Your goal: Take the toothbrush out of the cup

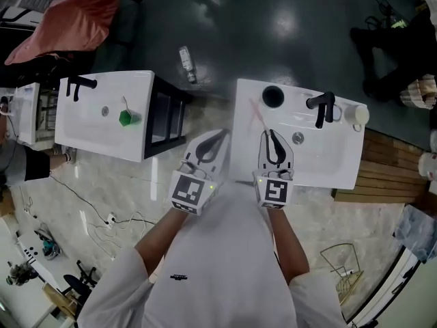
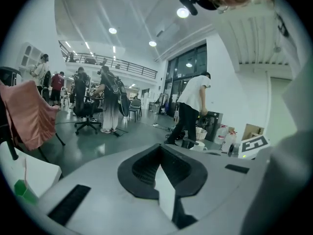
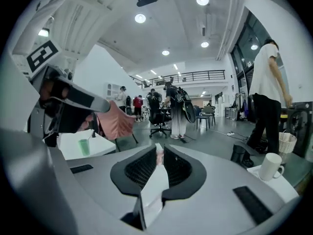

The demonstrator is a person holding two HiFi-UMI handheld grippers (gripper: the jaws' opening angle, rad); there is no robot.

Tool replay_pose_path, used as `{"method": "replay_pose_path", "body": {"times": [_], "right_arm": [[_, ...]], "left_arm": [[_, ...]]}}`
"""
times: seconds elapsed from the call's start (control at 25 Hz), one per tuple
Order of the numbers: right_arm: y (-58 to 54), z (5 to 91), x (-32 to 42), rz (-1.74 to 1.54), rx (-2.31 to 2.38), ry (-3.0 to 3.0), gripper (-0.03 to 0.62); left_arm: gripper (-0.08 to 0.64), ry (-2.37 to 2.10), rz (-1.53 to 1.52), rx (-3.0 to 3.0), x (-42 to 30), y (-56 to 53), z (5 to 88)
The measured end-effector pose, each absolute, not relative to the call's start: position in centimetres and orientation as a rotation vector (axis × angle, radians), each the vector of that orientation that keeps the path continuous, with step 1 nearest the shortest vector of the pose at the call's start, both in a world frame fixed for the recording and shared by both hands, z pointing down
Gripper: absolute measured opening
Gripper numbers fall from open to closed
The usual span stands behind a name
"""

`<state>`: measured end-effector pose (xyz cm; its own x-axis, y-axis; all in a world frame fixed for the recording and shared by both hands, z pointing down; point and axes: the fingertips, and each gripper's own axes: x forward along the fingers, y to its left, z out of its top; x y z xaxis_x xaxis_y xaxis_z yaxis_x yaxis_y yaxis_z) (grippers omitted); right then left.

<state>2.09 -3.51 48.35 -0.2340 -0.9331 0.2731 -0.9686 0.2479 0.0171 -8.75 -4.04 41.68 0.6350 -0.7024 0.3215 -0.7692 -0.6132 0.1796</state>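
Observation:
My right gripper (image 1: 272, 134) is over the right white sink (image 1: 341, 162), shut on a thin pink toothbrush (image 1: 257, 115). The brush slants up and left from the jaws, and its pink handle (image 3: 158, 155) shows between the pads in the right gripper view. The black cup (image 1: 273, 96) stands at the sink's far rim, apart from the brush, and appears again as a dark cup (image 3: 238, 155) in the right gripper view. My left gripper (image 1: 220, 137) is shut and empty, just left of that sink's edge; its jaws (image 2: 159, 151) hold nothing.
A black faucet (image 1: 321, 106) and a white mug (image 1: 356, 115) stand on the right sink. The left sink (image 1: 89, 132) has a green cup (image 1: 127, 118) with its own brush. A bottle (image 1: 186, 63) lies on the dark floor. People (image 2: 105, 102) stand far back.

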Motion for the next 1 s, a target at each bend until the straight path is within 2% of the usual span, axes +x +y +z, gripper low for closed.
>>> {"method": "replay_pose_path", "body": {"times": [0.68, 1.0], "right_arm": [[-4.3, 57.4, -2.3, 0.269, 2.119, -1.788, 0.038], [-3.7, 62.5, -2.8, 0.426, 2.15, -1.603, 0.038]], "left_arm": [[0.003, -0.85, 0.345, 2.64, -15.6, -3.1, 44.1], [0.003, -0.759, 0.391, 2.672, -17.0, -2.8, 44.8]]}}
